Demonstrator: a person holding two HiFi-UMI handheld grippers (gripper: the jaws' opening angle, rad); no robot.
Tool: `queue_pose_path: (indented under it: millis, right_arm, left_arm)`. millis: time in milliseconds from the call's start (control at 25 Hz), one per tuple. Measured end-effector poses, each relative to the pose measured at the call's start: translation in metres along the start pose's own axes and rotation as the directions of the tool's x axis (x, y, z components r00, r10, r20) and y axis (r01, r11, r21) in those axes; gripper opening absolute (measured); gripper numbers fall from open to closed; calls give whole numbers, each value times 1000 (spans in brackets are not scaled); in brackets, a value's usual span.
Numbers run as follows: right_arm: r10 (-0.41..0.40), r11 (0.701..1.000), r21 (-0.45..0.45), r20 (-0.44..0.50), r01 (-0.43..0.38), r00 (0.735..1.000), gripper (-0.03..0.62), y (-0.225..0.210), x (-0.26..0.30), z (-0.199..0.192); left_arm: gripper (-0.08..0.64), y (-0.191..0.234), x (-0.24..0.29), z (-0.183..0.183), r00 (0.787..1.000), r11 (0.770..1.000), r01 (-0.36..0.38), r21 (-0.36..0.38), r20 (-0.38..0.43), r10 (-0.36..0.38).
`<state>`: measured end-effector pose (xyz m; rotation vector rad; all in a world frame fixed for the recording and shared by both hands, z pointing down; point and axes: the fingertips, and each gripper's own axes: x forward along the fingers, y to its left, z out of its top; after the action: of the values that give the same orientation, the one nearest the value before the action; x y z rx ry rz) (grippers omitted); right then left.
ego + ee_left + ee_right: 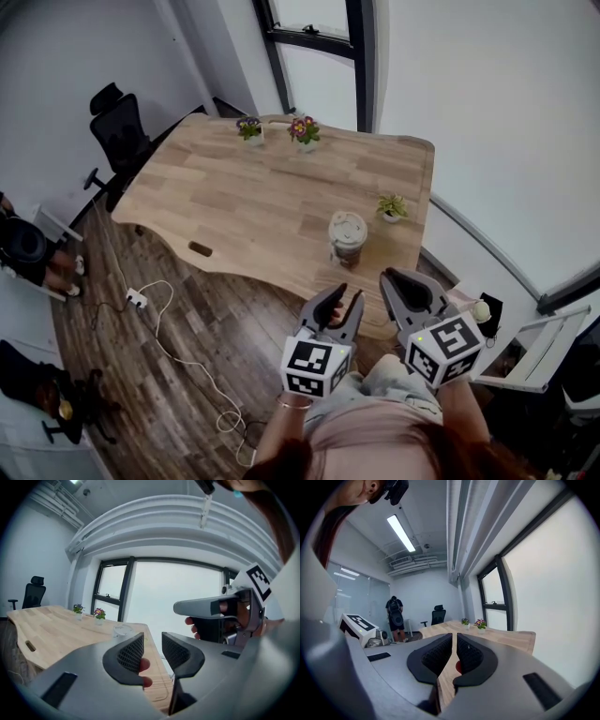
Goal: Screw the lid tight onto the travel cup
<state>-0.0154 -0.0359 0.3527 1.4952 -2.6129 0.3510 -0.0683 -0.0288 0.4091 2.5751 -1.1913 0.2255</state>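
Note:
The travel cup stands upright near the wooden table's near right edge, a pale lid resting on top of it. In the left gripper view the travel cup shows small, beyond the jaws. Both grippers hang off the table's near edge, short of the cup and apart from it. My left gripper is open, with nothing between its pads. To its right, my right gripper is shut and empty, pointing across the table.
Two flower pots stand at the table's far edge and a small green plant beside the cup. An office chair stands at the far left. A power strip with cable lies on the floor. A person stands across the room.

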Motion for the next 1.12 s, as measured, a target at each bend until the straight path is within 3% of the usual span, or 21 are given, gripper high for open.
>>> queue_pose_path:
  millis: [440, 600, 960, 1120]
  right_arm:
    - [96, 995, -22, -55, -97, 994, 61, -24, 45, -1]
    - [140, 989, -29, -89, -143, 986, 75, -34, 64, -2]
    - [228, 968, -62, -178, -242, 957, 107, -50, 96, -18]
    - [270, 952, -84, -215, -293, 939, 138, -51, 108, -29]
  left_arm:
    - [144, 27, 45, -22, 995, 996, -89, -26, -58, 87]
    - [161, 38, 61, -23, 991, 990, -127, -67, -55, 123]
    - [215, 57, 95, -42, 971, 955, -238, -179, -37, 235]
    - [249, 65, 106, -55, 958, 942, -286, -177, -40, 284]
